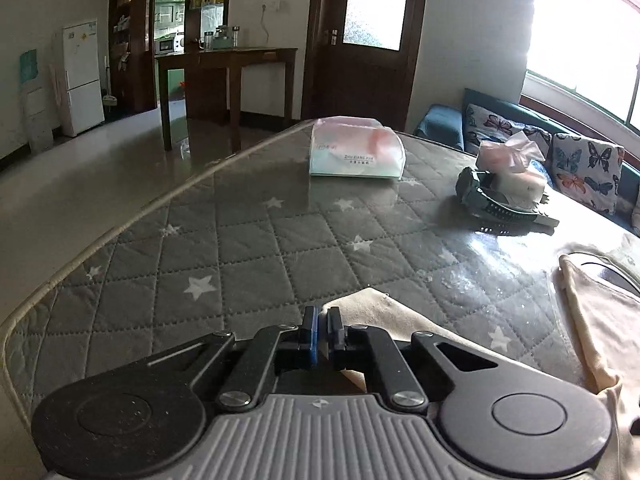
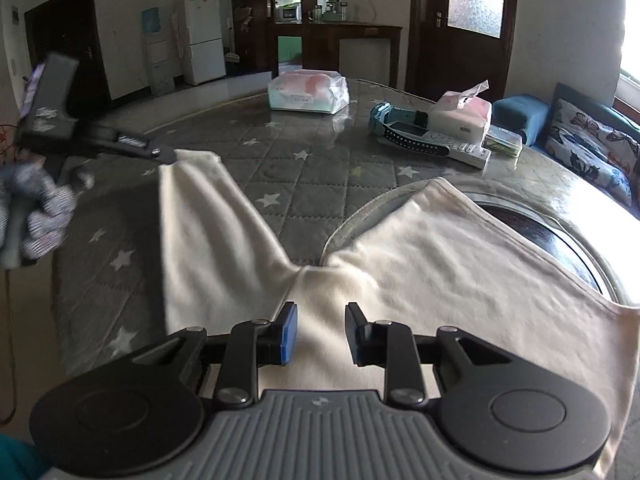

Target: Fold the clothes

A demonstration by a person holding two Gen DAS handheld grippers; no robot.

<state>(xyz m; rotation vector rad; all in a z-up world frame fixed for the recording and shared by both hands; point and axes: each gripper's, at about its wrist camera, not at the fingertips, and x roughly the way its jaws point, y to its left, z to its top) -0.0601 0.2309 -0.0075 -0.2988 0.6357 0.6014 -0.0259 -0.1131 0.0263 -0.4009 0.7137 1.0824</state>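
Left gripper (image 2: 170,156) is pinched on the cream garment's (image 2: 420,248) leg end, lifting it to fold over; right gripper (image 2: 321,330) hovers open, holding nothing.

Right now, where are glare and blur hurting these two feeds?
Left wrist view: the window is blown out white, and glare washes the clear table cover near the cream garment. Right wrist view: the left gripper and its gloved hand are motion-blurred; the garment in front of the right gripper is sharp; fisheye bends the table edge.
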